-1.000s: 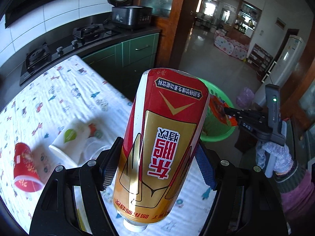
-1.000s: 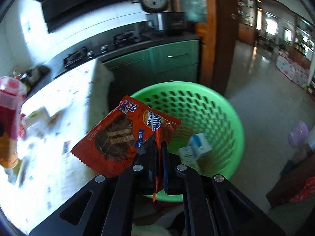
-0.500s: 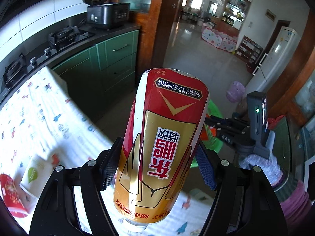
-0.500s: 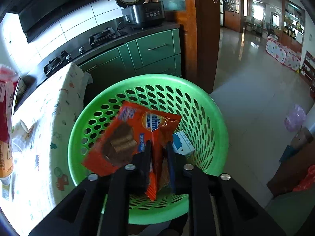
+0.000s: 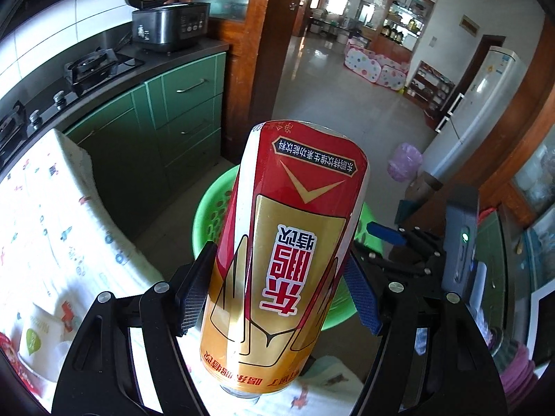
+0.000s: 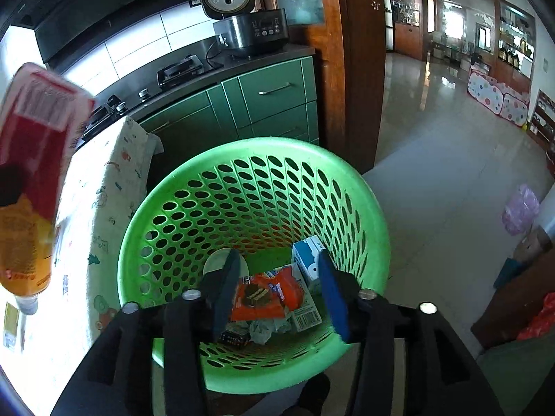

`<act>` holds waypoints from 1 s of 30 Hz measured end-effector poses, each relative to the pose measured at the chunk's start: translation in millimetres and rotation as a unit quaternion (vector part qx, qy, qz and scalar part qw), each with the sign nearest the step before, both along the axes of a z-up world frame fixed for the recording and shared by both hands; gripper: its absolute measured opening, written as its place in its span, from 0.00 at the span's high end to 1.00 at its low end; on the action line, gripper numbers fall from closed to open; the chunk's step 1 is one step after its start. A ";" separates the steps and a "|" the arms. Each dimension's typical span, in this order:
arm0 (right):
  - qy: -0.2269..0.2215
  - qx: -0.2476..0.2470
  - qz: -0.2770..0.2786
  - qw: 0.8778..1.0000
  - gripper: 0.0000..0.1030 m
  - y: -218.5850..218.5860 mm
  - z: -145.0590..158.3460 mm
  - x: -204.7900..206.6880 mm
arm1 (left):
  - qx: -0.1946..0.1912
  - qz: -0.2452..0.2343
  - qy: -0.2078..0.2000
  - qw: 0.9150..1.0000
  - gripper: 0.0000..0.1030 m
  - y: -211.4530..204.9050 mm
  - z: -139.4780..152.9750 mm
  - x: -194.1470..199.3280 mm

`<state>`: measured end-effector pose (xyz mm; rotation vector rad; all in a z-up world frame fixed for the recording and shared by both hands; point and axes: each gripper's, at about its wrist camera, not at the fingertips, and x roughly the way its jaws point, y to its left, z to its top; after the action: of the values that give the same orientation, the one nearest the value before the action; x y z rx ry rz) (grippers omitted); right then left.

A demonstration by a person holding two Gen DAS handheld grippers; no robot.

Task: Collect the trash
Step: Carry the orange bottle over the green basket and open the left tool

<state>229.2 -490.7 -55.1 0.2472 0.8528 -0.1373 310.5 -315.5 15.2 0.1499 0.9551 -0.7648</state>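
My left gripper (image 5: 277, 291) is shut on a red and gold drink bottle (image 5: 288, 256), held cap down above the table's edge, with the green basket (image 5: 208, 208) just behind it. The bottle also shows at the left of the right wrist view (image 6: 31, 187). My right gripper (image 6: 277, 287) is open and empty over the green perforated basket (image 6: 364, 215). An orange snack wrapper (image 6: 267, 294) lies at the basket's bottom beside a blue and white carton (image 6: 307, 260) and other scraps. The right gripper shows in the left wrist view (image 5: 409, 242).
The table with a patterned white cloth (image 5: 38, 201) stands left of the basket; a white paper cup (image 5: 38, 339) lies on it. Green cabinets (image 6: 263, 100), a stove and a rice cooker (image 6: 242, 17) are behind. A wooden door frame (image 6: 350, 69) and tiled floor lie to the right.
My right gripper opened and the orange wrapper dropped into the basket. My left gripper carried the bottle right, from over the table to the basket's side.
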 end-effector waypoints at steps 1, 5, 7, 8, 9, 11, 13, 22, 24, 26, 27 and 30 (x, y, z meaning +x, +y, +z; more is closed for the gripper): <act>-0.002 -0.002 0.000 1.000 0.49 0.4 1.5 -2.5 | 0.001 -0.001 0.000 1.000 0.32 -5.1 -1.6 1.6; -0.008 -0.007 0.000 1.000 0.44 -2.0 5.4 -13.0 | 0.002 0.000 0.004 1.000 0.32 -18.3 -8.4 8.0; -0.011 -0.007 0.000 1.000 0.44 -4.1 7.2 -18.3 | -0.001 0.003 0.013 1.000 0.32 -23.8 -13.5 14.0; -0.012 -0.007 0.000 1.000 0.43 -5.4 7.9 -21.0 | -0.002 0.006 0.019 1.000 0.32 -27.7 -16.8 17.7; -0.013 -0.007 -0.001 1.000 0.43 -6.3 8.5 -23.3 | -0.003 0.007 0.025 1.000 0.32 -31.7 -20.3 21.4; -0.017 -0.008 -0.004 1.000 0.42 -9.6 10.0 -29.2 | -0.001 0.011 0.031 0.999 0.32 -38.1 -26.7 24.8; -0.020 -0.006 -0.007 1.000 0.40 -12.4 10.7 -34.1 | 0.005 0.014 0.039 0.999 0.32 -46.1 -34.2 31.0; -0.020 0.000 -0.017 1.000 0.38 -23.3 3.2 -50.2 | 0.004 0.043 0.088 0.995 0.31 -64.9 -65.2 50.5; -0.019 0.000 -0.017 1.000 0.38 -23.4 2.3 -50.5 | 0.014 0.047 0.093 0.994 0.31 -66.5 -71.1 51.2; -0.018 0.000 -0.015 1.000 0.38 -22.8 1.2 -51.1 | 0.017 0.047 0.105 0.993 0.30 -67.5 -76.3 51.1; -0.018 0.000 -0.015 1.000 0.38 -21.9 0.7 -51.3 | 0.015 0.045 0.108 0.993 0.29 -68.5 -77.1 51.0; -0.018 0.002 -0.013 1.000 0.38 -19.6 0.4 -52.2 | 0.017 0.042 0.099 0.994 0.24 -68.0 -73.9 46.0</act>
<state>177.0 -510.3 -54.7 0.2643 0.8139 -0.1539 356.6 -383.6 -58.8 0.0637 1.1569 -0.6945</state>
